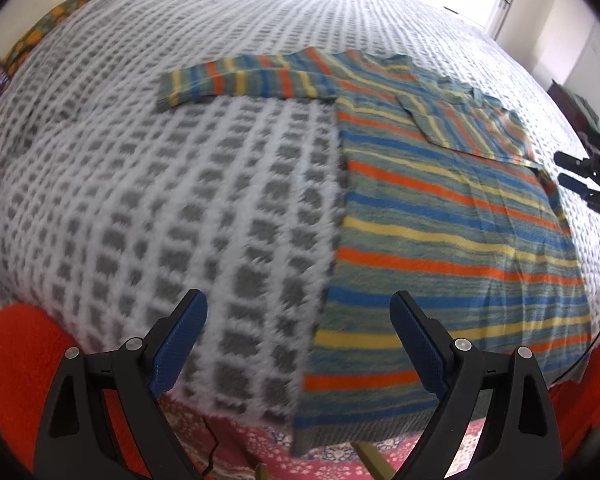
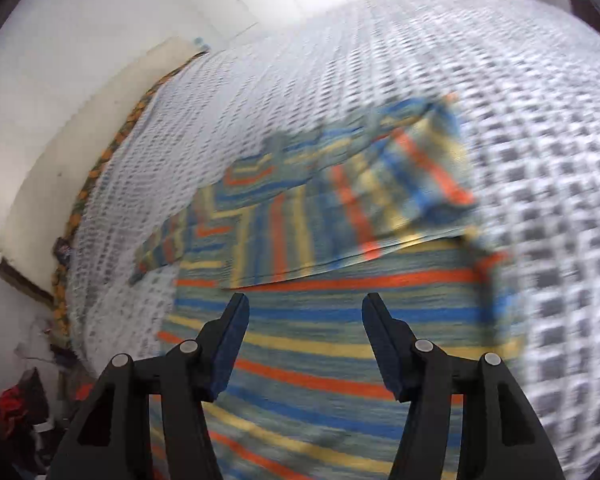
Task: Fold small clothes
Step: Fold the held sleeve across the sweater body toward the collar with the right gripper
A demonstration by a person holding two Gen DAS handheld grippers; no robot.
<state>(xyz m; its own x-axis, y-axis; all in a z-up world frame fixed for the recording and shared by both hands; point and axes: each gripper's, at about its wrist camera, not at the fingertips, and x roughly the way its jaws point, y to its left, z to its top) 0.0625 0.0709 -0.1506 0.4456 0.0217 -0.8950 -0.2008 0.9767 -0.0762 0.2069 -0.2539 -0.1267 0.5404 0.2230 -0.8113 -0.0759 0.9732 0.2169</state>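
Note:
A striped sweater (image 1: 440, 220) in blue, orange, yellow and grey-green lies flat on the bed. One sleeve (image 1: 240, 76) stretches out to the left. The other sleeve (image 1: 460, 120) is folded across the chest. My left gripper (image 1: 298, 300) hangs open above the sweater's left edge near the hem, with nothing between its fingers. My right gripper (image 1: 572, 170) shows at the right edge of the left wrist view, beside the sweater's right side. In the blurred right wrist view the right gripper (image 2: 306, 300) stands open over the sweater's body (image 2: 320, 360), just short of the folded sleeve (image 2: 380, 200), and holds nothing.
A white and grey checked blanket (image 1: 160, 200) covers the bed. An orange floral sheet edge (image 1: 60, 8) runs along its far left side. Red cloth (image 1: 20, 360) and a pink patterned rug (image 1: 260, 448) lie below the near edge. A door (image 1: 508, 0) stands at the back right.

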